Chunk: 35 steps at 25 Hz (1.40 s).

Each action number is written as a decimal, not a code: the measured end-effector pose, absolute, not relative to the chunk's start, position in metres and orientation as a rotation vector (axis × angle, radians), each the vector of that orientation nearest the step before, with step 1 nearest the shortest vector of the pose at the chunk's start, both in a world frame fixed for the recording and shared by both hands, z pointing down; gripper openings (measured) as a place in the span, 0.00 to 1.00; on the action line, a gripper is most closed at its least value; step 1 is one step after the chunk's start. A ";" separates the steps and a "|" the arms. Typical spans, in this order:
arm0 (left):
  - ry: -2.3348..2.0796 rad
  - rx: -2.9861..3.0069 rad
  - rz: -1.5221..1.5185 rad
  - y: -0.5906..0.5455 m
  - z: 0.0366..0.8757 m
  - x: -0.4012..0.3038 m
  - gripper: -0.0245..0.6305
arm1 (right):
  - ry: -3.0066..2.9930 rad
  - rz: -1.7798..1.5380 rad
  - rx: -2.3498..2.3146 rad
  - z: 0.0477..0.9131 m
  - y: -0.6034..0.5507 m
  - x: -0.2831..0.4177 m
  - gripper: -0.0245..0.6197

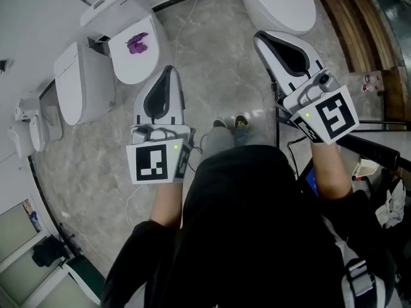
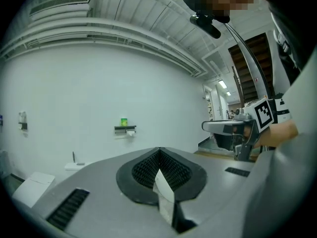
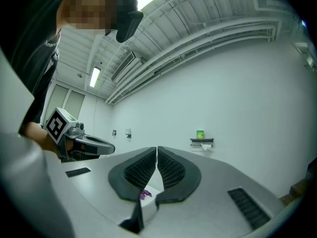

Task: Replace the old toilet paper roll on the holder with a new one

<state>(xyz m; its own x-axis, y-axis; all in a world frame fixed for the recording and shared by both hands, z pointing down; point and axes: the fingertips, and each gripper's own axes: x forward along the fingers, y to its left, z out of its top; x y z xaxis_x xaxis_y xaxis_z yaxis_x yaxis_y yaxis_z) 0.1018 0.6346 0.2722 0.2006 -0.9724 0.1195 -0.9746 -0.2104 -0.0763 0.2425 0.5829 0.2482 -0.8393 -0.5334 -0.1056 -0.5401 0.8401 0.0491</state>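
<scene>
Jaws are meeting, nothing between them, on left gripper (image 1: 169,70) and right gripper (image 1: 258,37), both facing the wall's toilet paper holder (image 3: 202,143).

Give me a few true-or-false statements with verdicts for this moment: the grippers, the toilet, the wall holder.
1. The left gripper is shut and empty. True.
2. The right gripper's jaws stand wide apart. False: they are together, with nothing between them.
3. Something purple lies on the left toilet. True.
4. The wall holder sits between the left gripper's jaws. False: it is far off on the wall, with no gripper touching it.
5. A green thing stands on top of the holder. True.
</scene>
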 end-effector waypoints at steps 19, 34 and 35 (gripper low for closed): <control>-1.815 2.466 0.213 0.517 0.284 0.033 0.06 | 2.935 -0.019 -0.982 0.256 0.468 0.180 0.07; -1.762 2.491 0.143 0.442 0.293 -0.033 0.06 | 2.956 -0.081 -0.913 0.250 0.409 0.104 0.07; -1.758 2.490 0.143 0.437 0.293 -0.034 0.06 | 2.949 -0.060 -0.941 0.250 0.403 0.104 0.07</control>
<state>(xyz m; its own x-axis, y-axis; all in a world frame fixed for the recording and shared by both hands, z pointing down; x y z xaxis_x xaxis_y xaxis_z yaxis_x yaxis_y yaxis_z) -0.0340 0.4368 0.2931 0.3332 -0.9341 0.1282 -0.9426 -0.3335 0.0199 0.1045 0.4031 0.2501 -0.8142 -0.5798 -0.0318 -0.5780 0.8145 -0.0505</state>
